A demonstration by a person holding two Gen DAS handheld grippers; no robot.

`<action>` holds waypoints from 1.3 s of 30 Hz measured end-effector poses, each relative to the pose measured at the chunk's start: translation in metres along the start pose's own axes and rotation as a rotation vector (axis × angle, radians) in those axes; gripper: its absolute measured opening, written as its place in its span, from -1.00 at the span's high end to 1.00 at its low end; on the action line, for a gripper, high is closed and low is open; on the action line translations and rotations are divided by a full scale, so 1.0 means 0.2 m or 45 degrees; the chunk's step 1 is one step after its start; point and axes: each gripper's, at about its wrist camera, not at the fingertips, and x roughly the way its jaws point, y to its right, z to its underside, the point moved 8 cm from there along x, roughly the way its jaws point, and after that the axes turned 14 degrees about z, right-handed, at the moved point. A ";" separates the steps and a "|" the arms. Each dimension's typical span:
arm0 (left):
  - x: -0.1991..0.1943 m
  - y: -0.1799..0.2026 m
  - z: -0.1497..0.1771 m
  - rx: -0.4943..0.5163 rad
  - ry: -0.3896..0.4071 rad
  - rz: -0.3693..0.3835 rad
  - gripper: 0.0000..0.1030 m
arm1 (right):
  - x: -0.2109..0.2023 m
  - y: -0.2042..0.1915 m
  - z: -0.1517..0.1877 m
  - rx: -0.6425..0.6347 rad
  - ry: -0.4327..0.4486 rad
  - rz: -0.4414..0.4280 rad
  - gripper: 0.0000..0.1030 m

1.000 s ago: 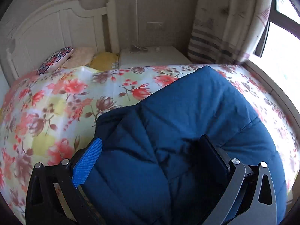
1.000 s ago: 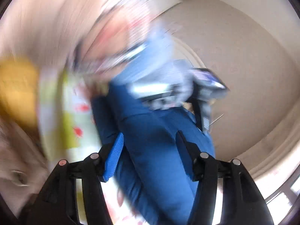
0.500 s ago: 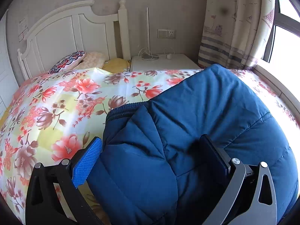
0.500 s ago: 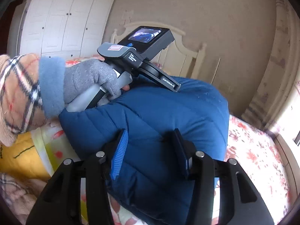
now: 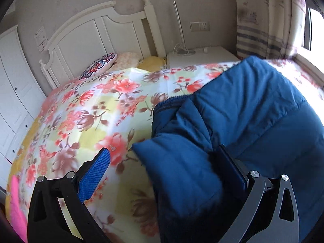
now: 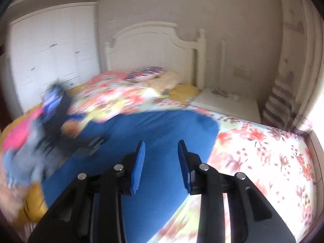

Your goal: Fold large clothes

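A tall white panelled wardrobe (image 6: 52, 60) stands at the far left, beside the bed's head end. Near the bed's left edge lies a bright pink cloth (image 5: 17, 208), and in the right wrist view a blurred hand in a grey glove (image 6: 30, 162) holds the left gripper (image 5: 164, 162) there. Its jaws are spread wide: the blue ribbed pad (image 5: 95, 174) stands free above the flowered bedspread (image 5: 85, 117), while a fold of the padded dark blue quilted jacket (image 5: 232, 121) lies between the two fingers without being pinched, and the dark right finger (image 5: 230, 166) is touching the cloth. The jacket lies on the bedspread toward the bed's foot edge and right side, bunched and partly folded over itself, its zip edge turned toward the middle of the bed. At the head end, in front of the white arched wooden headboard (image 5: 85, 36), sit a small patterned cushion (image 5: 99, 64), a pale pillow (image 5: 129, 58) and a yellow cloth (image 5: 151, 62). The right gripper (image 6: 161, 162) hangs over the jacket with its two blue pads apart and nothing between them; its jaws have just been closing. Right of the headboard stands a white bedside table (image 5: 202, 58) bearing a thin white lamp pole (image 5: 179, 26), then a striped pale curtain (image 5: 263, 20) against the bright window (image 5: 313, 28).
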 end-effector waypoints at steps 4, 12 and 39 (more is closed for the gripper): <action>0.00 0.00 0.02 -0.001 0.014 -0.028 -0.91 | 0.53 -0.05 -0.11 -0.012 -0.211 -0.010 0.31; 0.13 -0.08 0.06 -0.111 0.043 0.151 -0.91 | 0.87 -0.22 0.11 -0.281 -0.437 -0.018 0.27; 0.17 -0.13 0.08 -0.204 0.066 0.220 -0.91 | 1.00 -0.25 0.12 -0.332 -0.462 0.017 -0.03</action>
